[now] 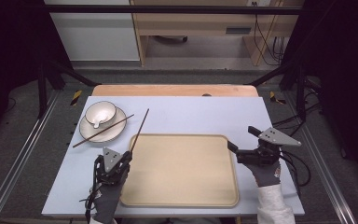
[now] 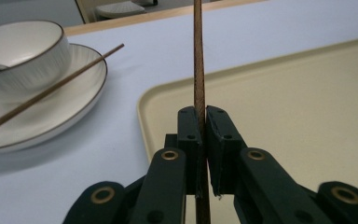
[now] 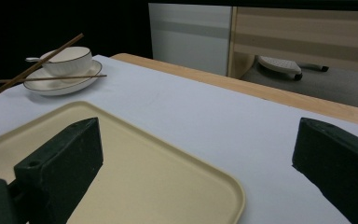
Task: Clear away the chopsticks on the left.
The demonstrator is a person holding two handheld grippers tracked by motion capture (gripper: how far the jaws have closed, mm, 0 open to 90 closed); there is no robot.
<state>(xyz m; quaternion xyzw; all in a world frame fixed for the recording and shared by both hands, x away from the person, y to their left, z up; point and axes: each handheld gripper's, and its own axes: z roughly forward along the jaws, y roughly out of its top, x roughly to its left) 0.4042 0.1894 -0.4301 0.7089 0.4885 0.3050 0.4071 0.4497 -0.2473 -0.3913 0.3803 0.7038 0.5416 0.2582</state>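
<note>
Chopstick (image 1: 140,128) is the thing we are gripping in the high view: our left gripper (image 1: 127,156) is clenching its near end, and it is slanting up and away over the tray's (image 1: 182,191) far-left corner. We are seeing nothing lying in the beige tray. At the table's (image 1: 191,112) far left, a bowl (image 1: 100,113) is sitting on a plate (image 1: 114,133), a spoon (image 1: 97,123) is lying in the bowl, and a second chopstick (image 1: 101,131) is resting across the plate. Our left hand (image 1: 107,198) is sitting at the tray's left edge; our right hand (image 1: 265,171) is holding the right gripper (image 1: 242,142) just right of the tray, pointing left.

In the left gripper view, the jaws are pinching the chopstick (image 2: 198,65) between them, above the tray's (image 2: 307,102) corner, with the bowl (image 2: 23,56) and plate (image 2: 60,112) at left.

In the right gripper view, our jaws are standing wide apart, released, over the tray's (image 3: 168,186) edge and the table (image 3: 214,116). Far off, the bowl (image 3: 70,59) is sitting on its plate (image 3: 60,84).
</note>
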